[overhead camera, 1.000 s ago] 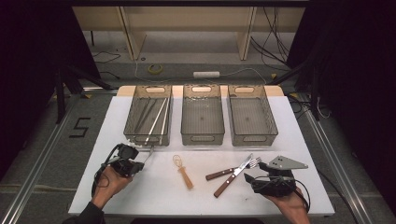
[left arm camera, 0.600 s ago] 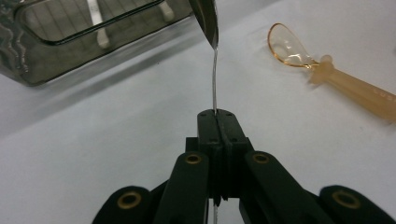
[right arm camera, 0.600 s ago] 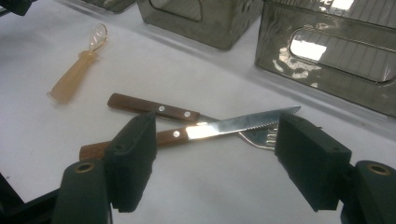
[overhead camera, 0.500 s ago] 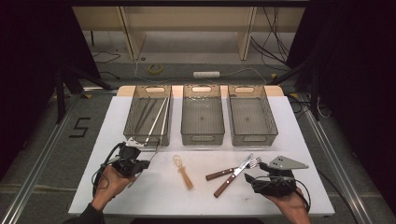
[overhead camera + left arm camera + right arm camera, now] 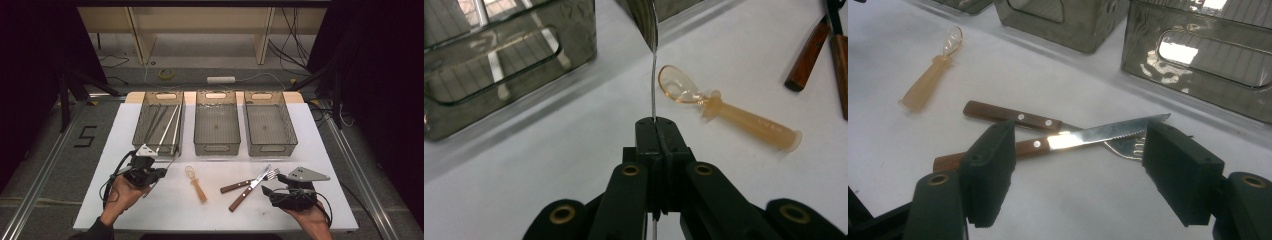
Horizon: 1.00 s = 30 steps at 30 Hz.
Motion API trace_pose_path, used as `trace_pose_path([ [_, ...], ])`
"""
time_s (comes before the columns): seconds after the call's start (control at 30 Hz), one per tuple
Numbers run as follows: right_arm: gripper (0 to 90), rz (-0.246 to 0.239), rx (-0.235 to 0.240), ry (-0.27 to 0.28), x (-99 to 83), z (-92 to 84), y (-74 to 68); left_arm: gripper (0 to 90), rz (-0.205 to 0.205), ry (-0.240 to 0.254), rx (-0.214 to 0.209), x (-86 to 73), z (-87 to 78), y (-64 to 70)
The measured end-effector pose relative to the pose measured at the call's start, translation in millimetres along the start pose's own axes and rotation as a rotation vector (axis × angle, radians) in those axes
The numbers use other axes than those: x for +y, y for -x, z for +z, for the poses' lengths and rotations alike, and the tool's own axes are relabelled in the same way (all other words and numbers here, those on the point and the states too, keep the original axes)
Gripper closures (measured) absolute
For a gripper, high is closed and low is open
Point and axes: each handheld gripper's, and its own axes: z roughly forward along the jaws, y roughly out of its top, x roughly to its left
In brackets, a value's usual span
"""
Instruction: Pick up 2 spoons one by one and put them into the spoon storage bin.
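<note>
We see a thin metal utensil [image 5: 653,75] clamped between the jaws of the left gripper [image 5: 655,125], which are pressed together on its narrow shaft; its wider end rises toward the top of the left gripper view, and we cannot tell what kind of utensil it is. In the high view the left gripper [image 5: 159,173] is above the white table [image 5: 165,212], just in front of the left basket [image 5: 159,122], which holds several long metal pieces. Just beside it on the table lies a small whisk with a tan handle [image 5: 196,184], apart from the held piece.

The right gripper [image 5: 1075,170] has its jaws spread wide with nothing between the pads. Just ahead of it a steak knife [image 5: 1083,140] with a wooden handle lies crossed over a fork [image 5: 1020,118] with a matching handle. The middle basket [image 5: 216,129] and right basket [image 5: 270,129] stand beyond, side by side.
</note>
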Motion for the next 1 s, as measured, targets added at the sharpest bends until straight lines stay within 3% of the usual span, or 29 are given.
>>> trace_pose_path([
  [0.23,30.7,0.002,0.005,0.006,0.4,0.9,-0.3,89.2,0.025,0.060,-0.025,22.3,7.6,7.3],
  [0.4,30.7,0.009,0.005,0.014,0.5,0.4,1.1,89.2,0.041,0.085,-0.019,36.7,12.4,8.1],
  [0.63,30.6,0.011,0.007,0.031,0.6,-0.6,0.3,89.2,0.029,0.137,-0.038,55.0,19.7,7.9],
  [0.87,29.6,0.016,0.014,0.058,1.4,-2.0,0.7,89.1,0.029,0.163,-0.073,73.8,30.1,8.7],
  [1.0,28.2,0.016,0.017,0.067,1.3,-2.5,0.5,89.1,0.020,0.175,-0.072,85.6,34.8,4.7],
])
